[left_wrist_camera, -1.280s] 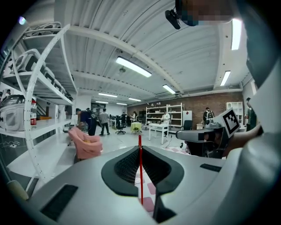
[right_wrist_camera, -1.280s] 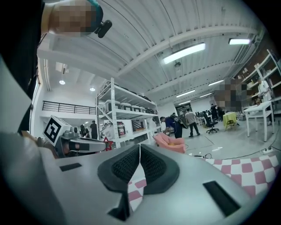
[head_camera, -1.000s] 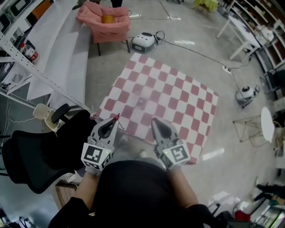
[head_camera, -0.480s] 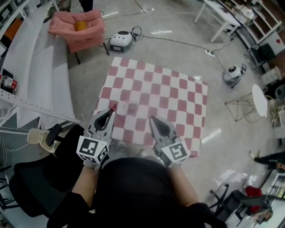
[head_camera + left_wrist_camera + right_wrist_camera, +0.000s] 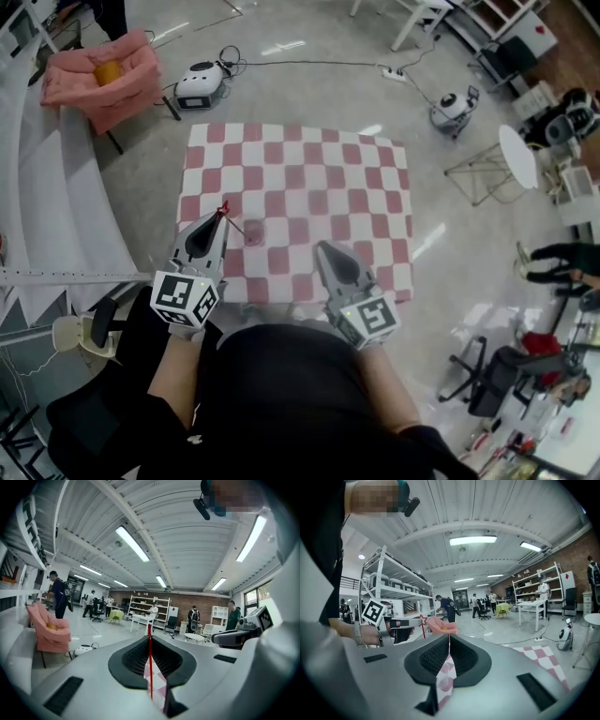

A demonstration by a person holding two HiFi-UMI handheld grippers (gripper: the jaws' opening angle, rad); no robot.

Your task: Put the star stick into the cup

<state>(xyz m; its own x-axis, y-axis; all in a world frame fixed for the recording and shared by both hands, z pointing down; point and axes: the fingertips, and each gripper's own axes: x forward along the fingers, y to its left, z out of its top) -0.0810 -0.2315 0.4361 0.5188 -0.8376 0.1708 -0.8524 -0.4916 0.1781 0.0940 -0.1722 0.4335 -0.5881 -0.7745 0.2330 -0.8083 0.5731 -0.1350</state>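
The star stick [image 5: 223, 208] is thin and red with a small star at its tip. My left gripper [image 5: 221, 217] is shut on it, over the near left part of the red-and-white checkered table [image 5: 319, 178]. In the left gripper view the stick [image 5: 150, 663] runs upright between the closed jaws of that gripper [image 5: 150, 637]. A small clear cup [image 5: 253, 232] stands on the table just right of the star. My right gripper [image 5: 322, 249] is shut and holds nothing, near the table's front edge. From the right gripper [image 5: 449, 637] view, the star [image 5: 423, 619] shows at the left.
A pink armchair [image 5: 103, 75] and a white device [image 5: 199, 84] with a cable sit on the floor beyond the table. A black office chair [image 5: 94, 412] is at my lower left. A round white side table [image 5: 520, 155] and a person [image 5: 553, 262] are at the right.
The view has swung over the table. My left gripper with the stick now sits closer to the cup, its star just left of it. The right gripper stays shut beside it.
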